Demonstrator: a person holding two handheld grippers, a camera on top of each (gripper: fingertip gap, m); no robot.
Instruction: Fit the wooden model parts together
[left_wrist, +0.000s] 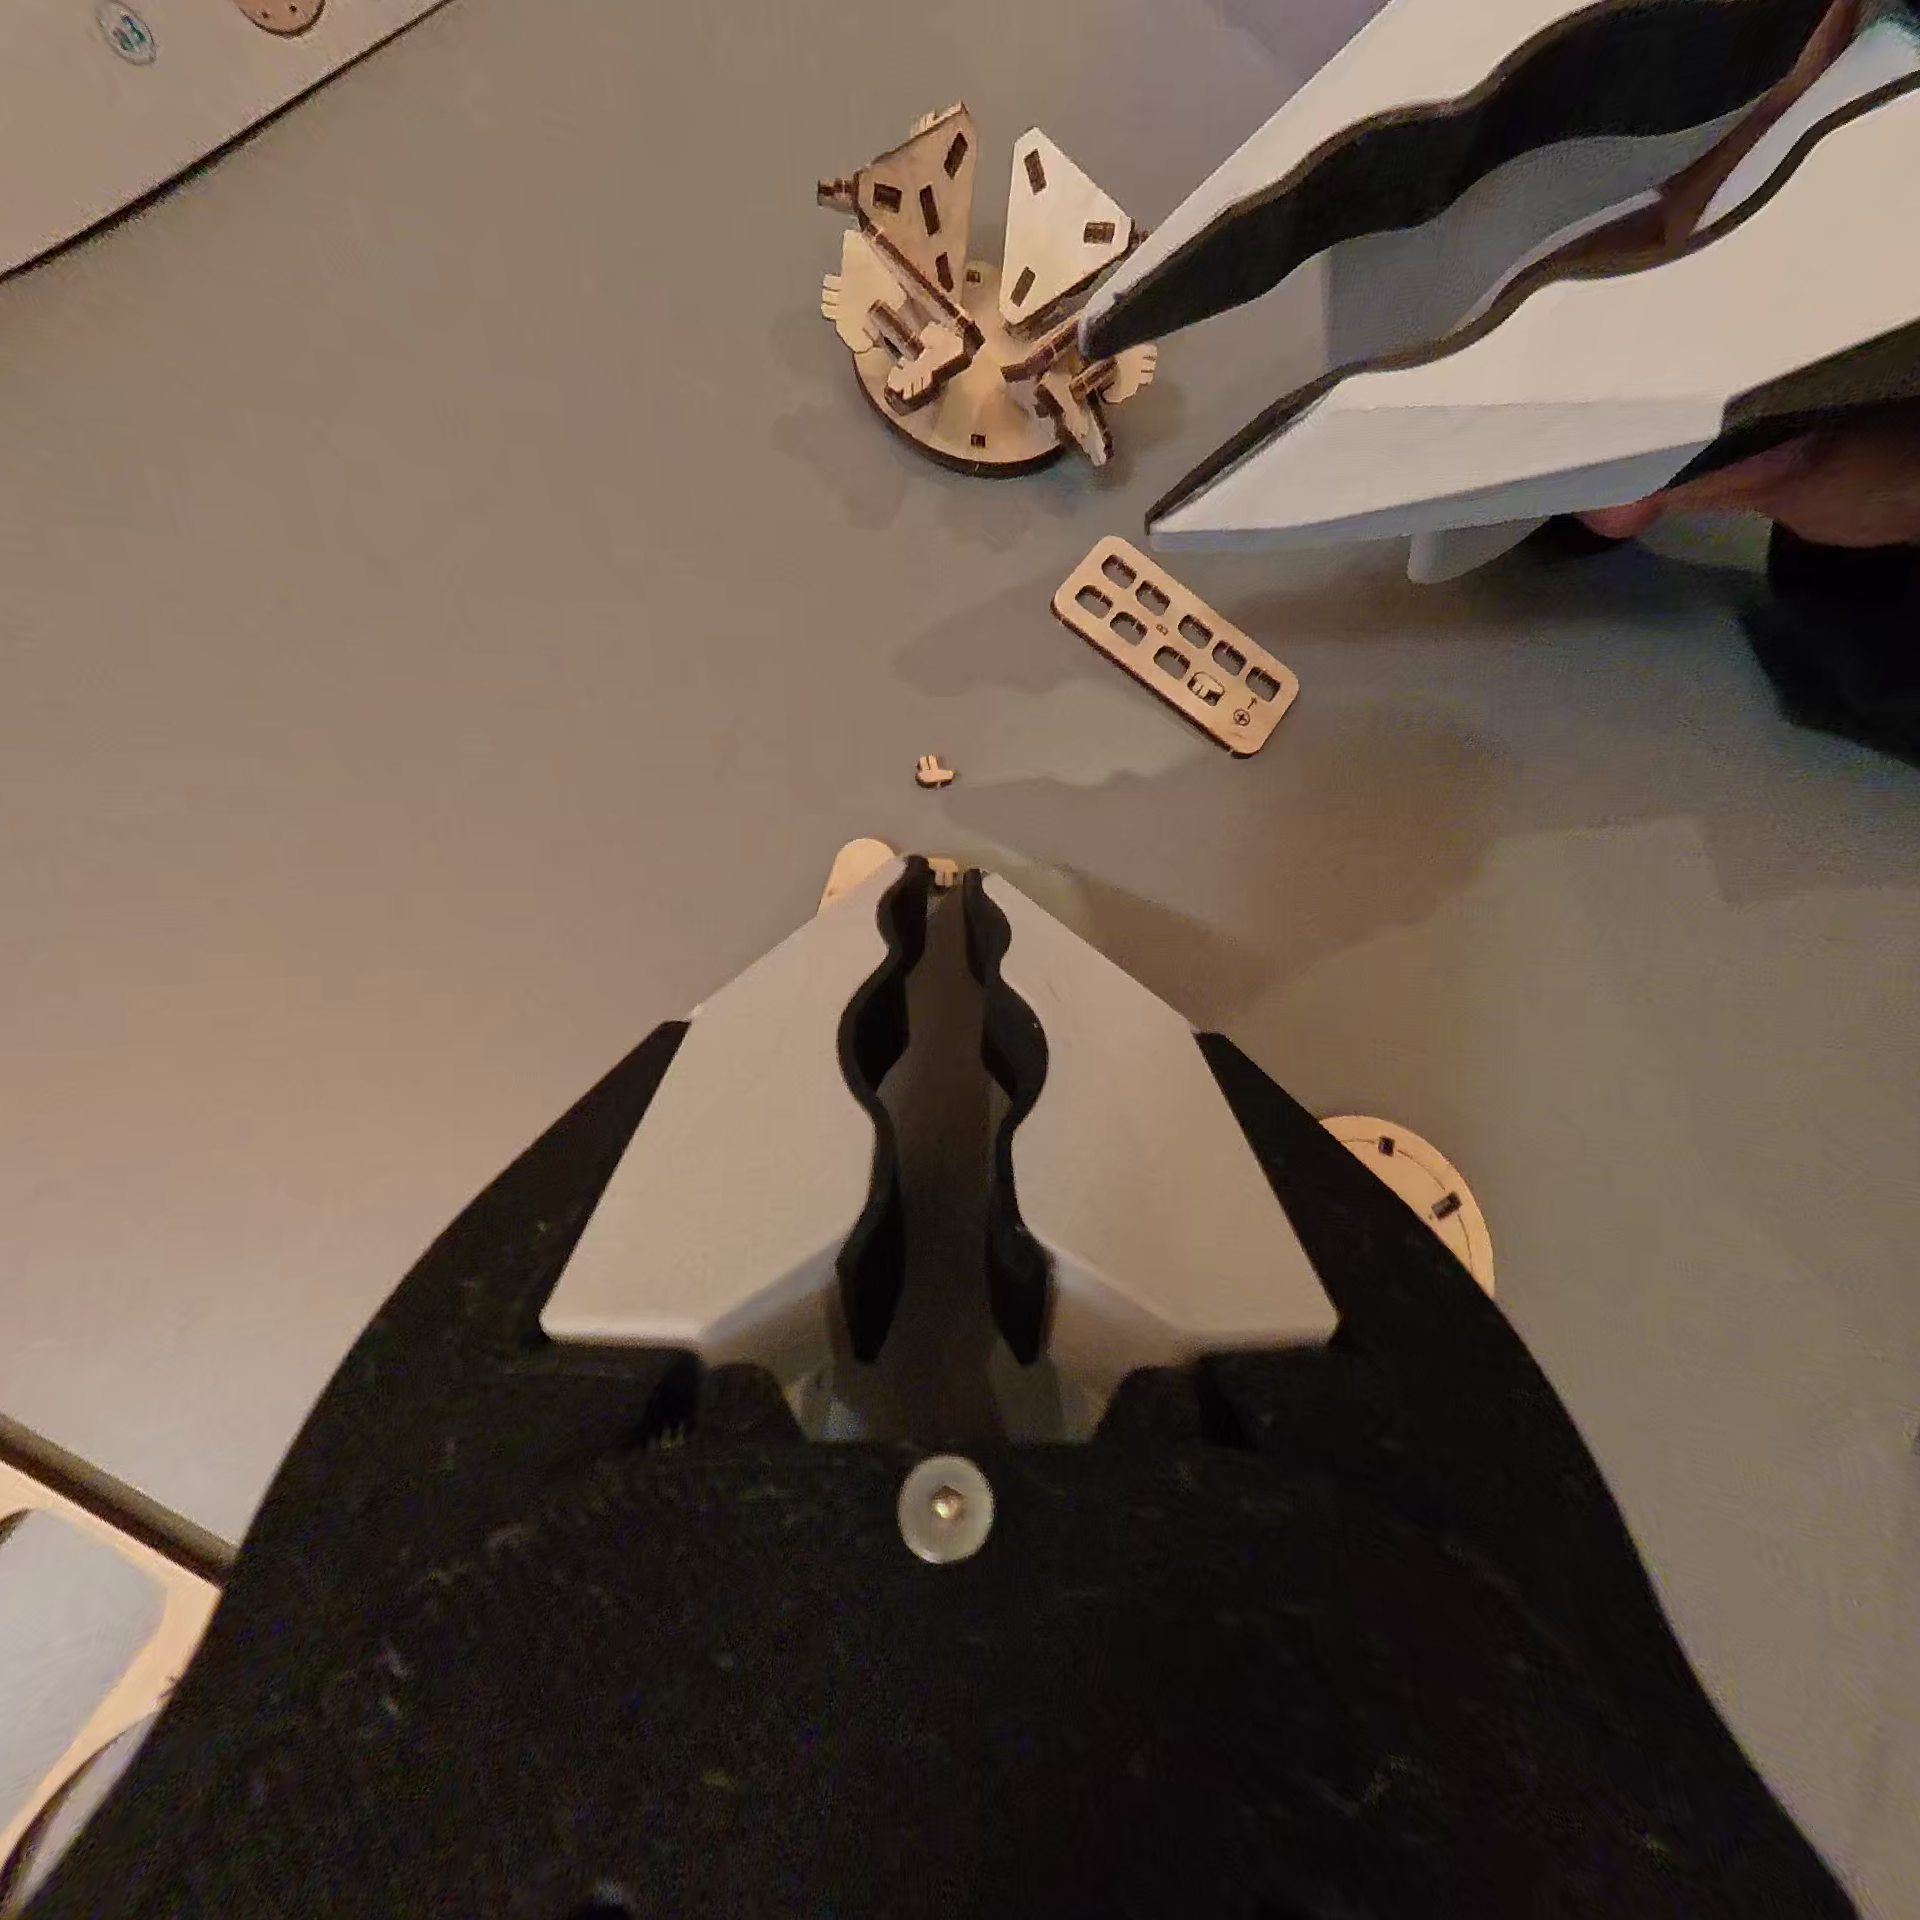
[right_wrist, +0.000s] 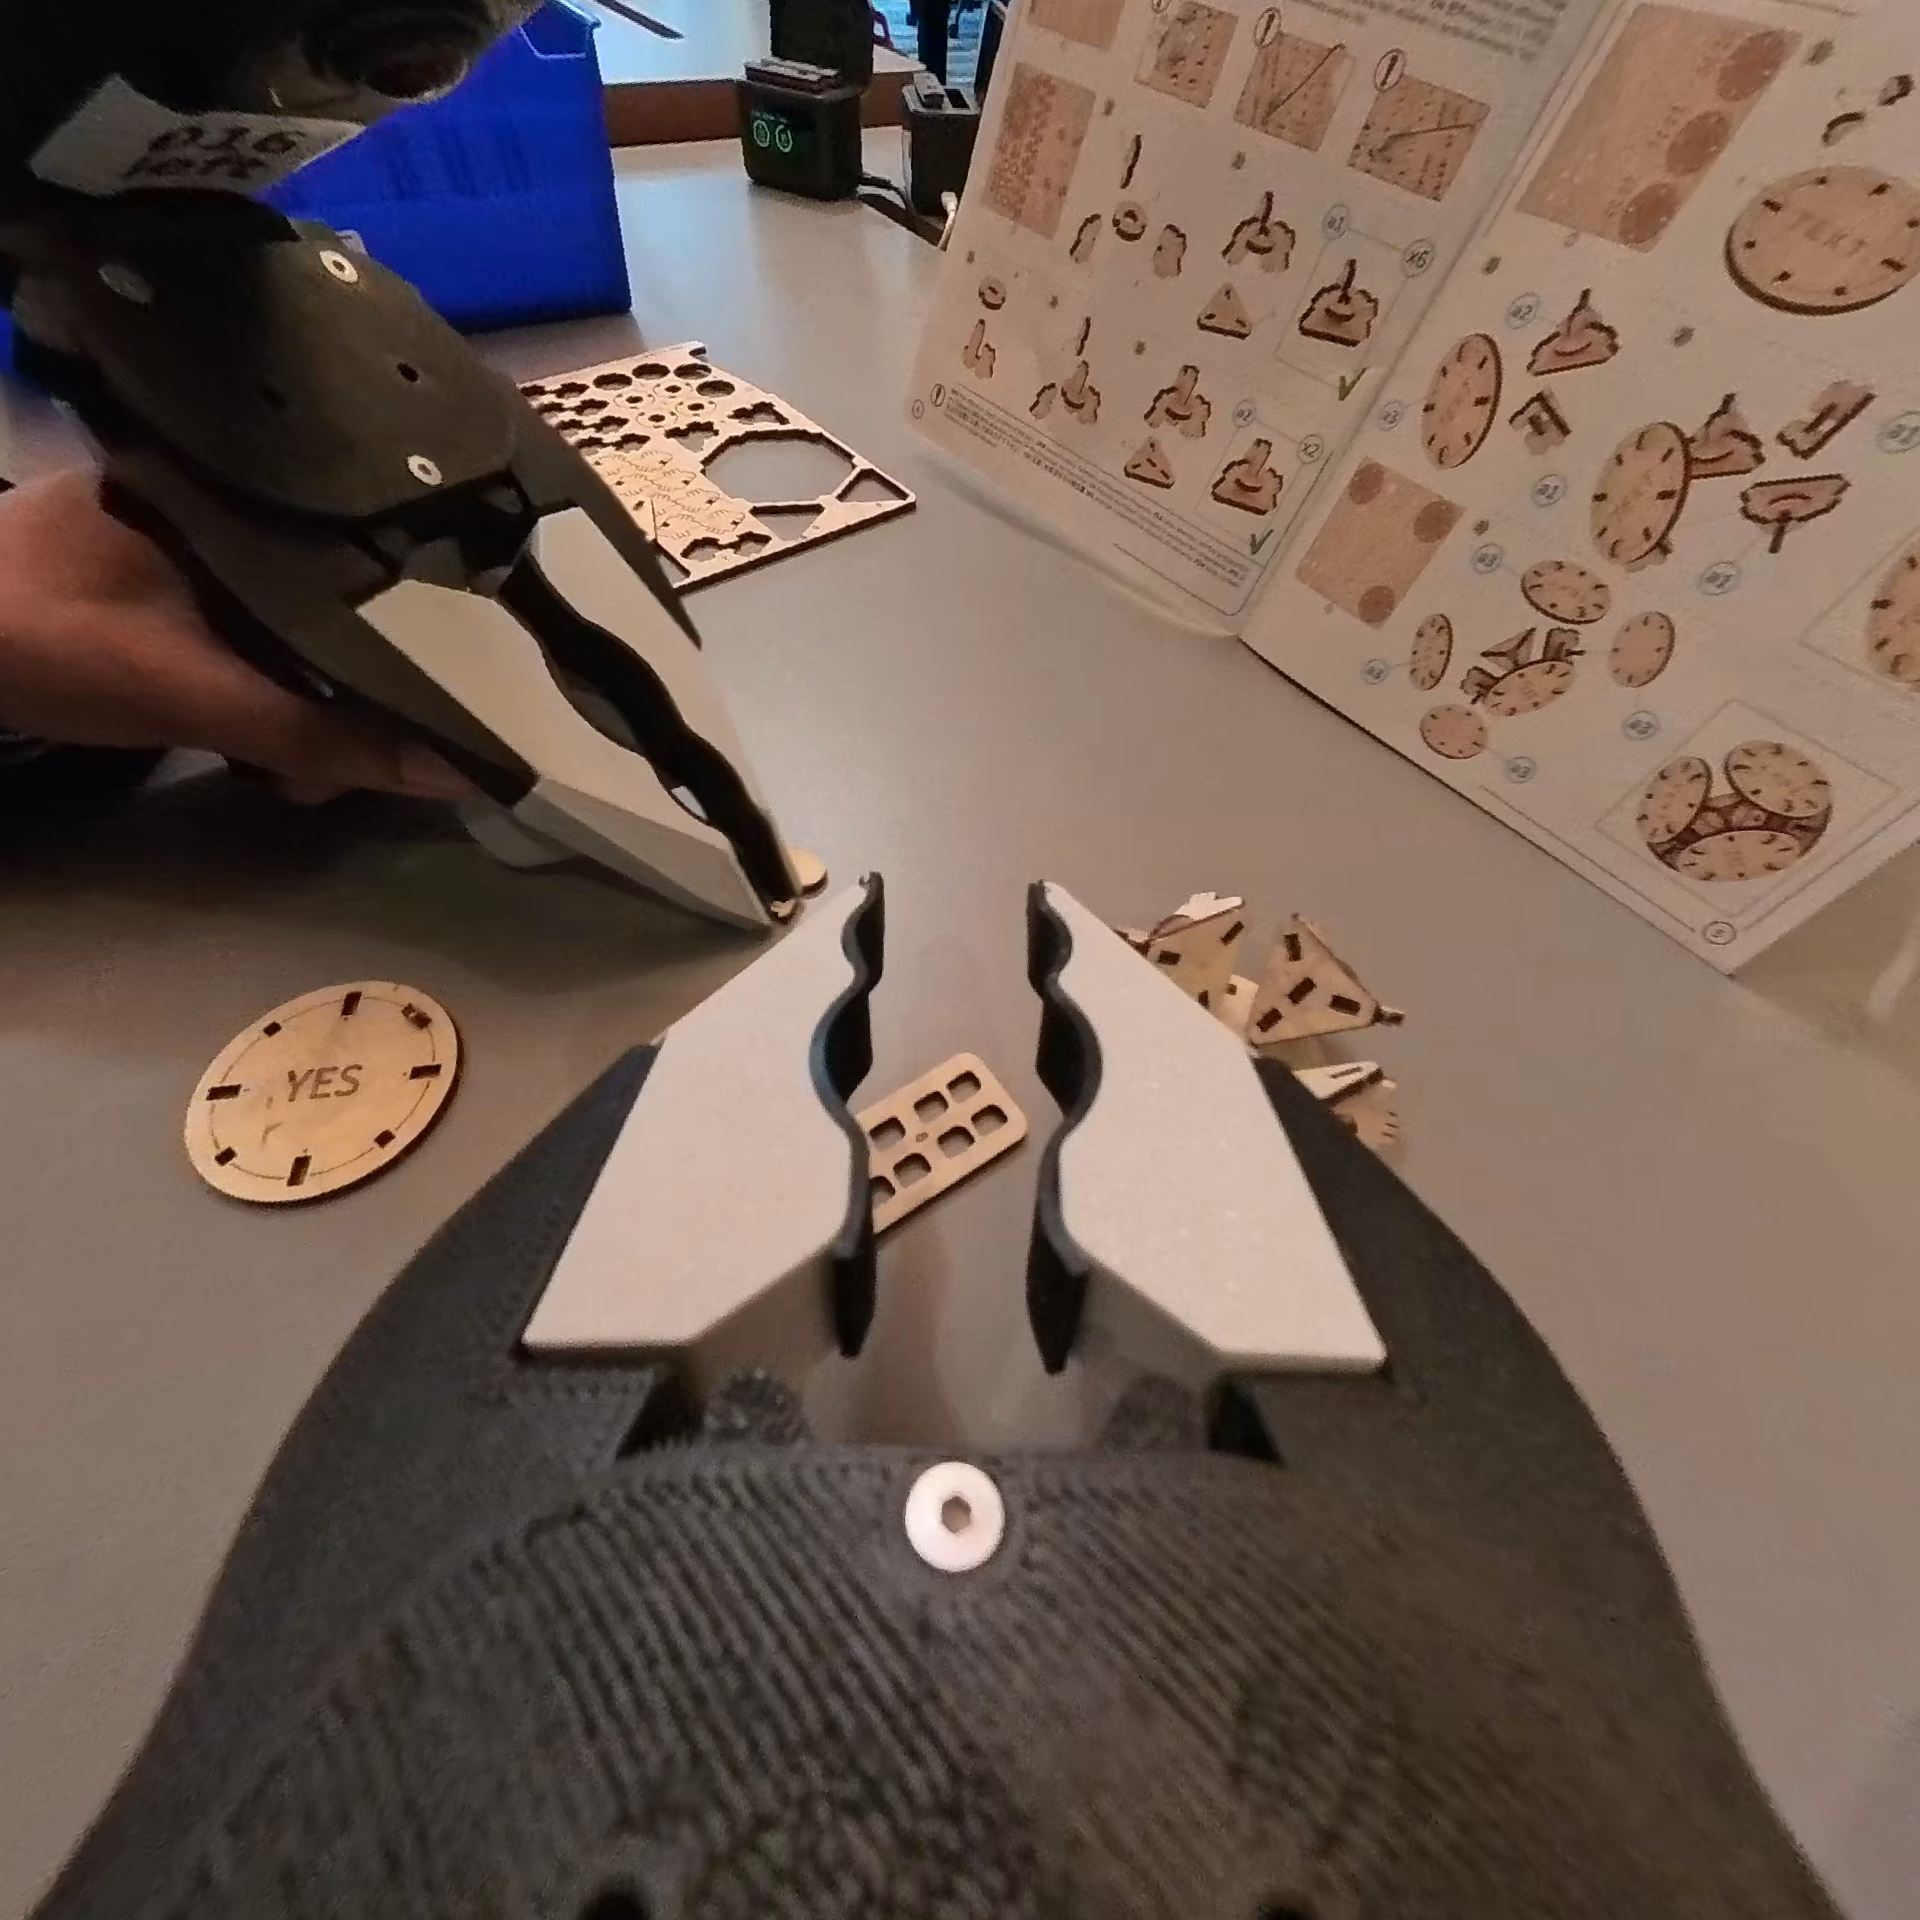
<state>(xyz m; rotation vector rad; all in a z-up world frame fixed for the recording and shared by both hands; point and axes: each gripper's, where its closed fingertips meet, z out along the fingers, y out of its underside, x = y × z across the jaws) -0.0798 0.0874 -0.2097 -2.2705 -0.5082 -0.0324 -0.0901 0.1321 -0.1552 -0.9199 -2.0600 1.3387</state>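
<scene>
My left gripper rests its tips on the grey table, nearly closed on a small pale wooden peg that sticks out between the pads. The right wrist view shows the same peg at the tips of the left gripper. A round-ended wooden piece lies just behind its tips. My right gripper is open and empty above a slotted wooden strip. In the left wrist view its upper fingertip is close to a wooden assembly of triangular panels on a round base.
Another tiny wooden peg lies loose ahead of my left gripper. A slotted round wooden disc lies at the left. An open instruction booklet, a punched-out wooden sheet and a blue bin stand farther back. A hand holds the left gripper. The left gripper's tips are roughly 8 cm from the right gripper's. My left gripper's tips are some 10 cm from the slotted round wooden disc.
</scene>
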